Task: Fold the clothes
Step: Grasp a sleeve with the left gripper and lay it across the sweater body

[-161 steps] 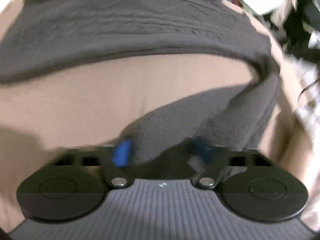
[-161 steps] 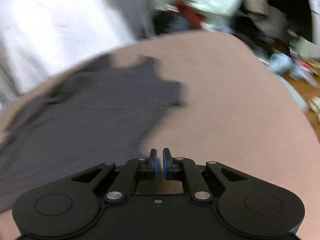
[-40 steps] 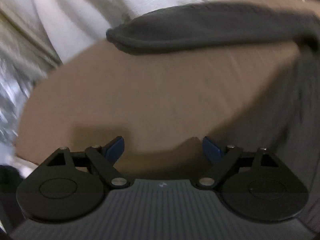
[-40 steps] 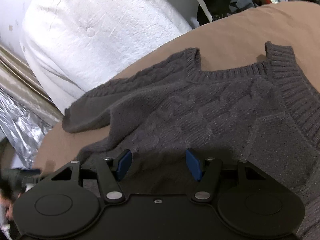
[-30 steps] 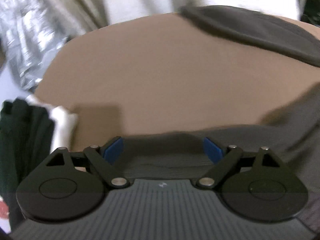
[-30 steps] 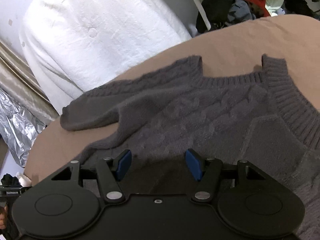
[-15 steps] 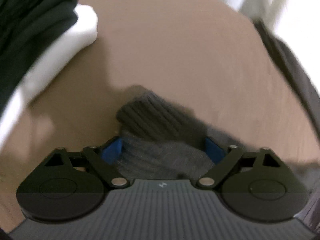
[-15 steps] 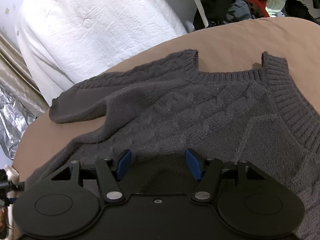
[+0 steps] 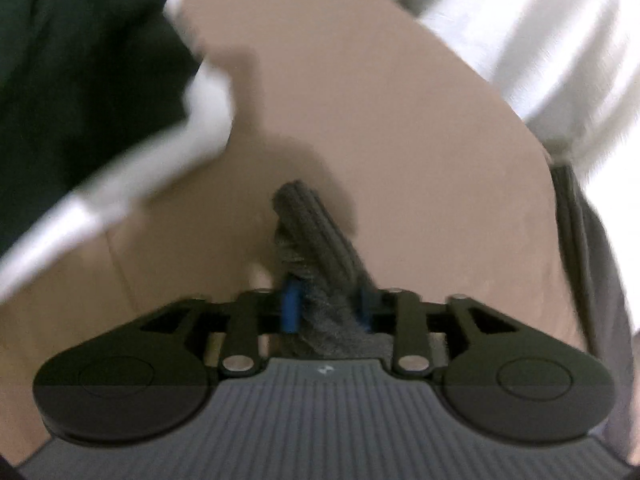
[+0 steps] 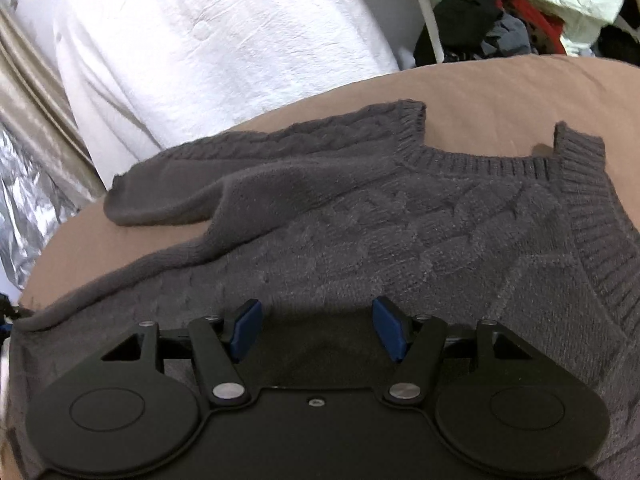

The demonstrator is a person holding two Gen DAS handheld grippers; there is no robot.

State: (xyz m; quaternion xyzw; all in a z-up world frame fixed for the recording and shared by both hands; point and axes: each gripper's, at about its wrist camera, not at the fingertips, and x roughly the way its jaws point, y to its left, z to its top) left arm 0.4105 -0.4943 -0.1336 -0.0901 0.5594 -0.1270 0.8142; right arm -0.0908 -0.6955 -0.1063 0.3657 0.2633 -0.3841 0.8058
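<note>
Grey knit sweater [image 10: 400,232] lower centre, mostly unfolded; cuff [image 9: 316,232] pinched in left gripper [image 9: 326,308], just reclosed then eased; right gripper [image 10: 316,328] agape, empty.

No legible text or labels.
</note>
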